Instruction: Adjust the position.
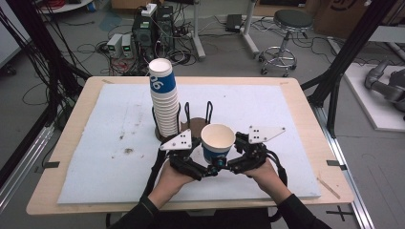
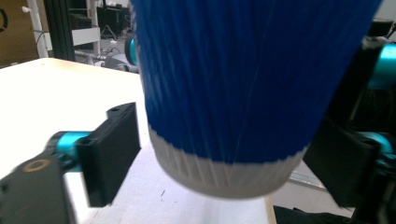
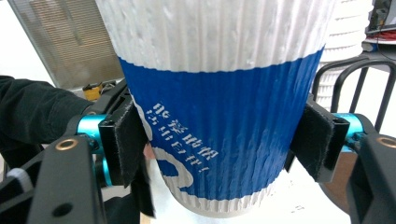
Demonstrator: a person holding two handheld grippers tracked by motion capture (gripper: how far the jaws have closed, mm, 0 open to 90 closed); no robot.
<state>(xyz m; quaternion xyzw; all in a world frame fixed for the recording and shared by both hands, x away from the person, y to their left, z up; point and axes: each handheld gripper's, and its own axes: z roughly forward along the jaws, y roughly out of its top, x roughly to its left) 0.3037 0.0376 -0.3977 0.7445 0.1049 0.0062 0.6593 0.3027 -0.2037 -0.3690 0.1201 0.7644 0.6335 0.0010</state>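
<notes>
Surface: a white foam mat [image 1: 119, 143] with dark smudges covers a light wooden table [image 1: 57, 202].
Room: grey floor with loose cables, computer boxes [image 1: 143, 28] and a round stool [image 1: 292, 21] beyond the far edge.
Cup: a blue-and-white ribbed paper cup [image 1: 217, 143], upright, at the near middle of the mat, between both tools.
Stack: a tall pile of like cups [image 1: 164, 100] stands in a black wire holder [image 1: 191, 117] just behind.
Right gripper [image 1: 228, 167]: pads pressed on the cup's sides.
Left gripper [image 1: 206, 171]: jaws around the cup; its near pad [image 2: 112, 154] looks just clear of the wall, though blur leaves this unsure.
Hidden: the cup's base and both grippers' tips, from above.
</notes>
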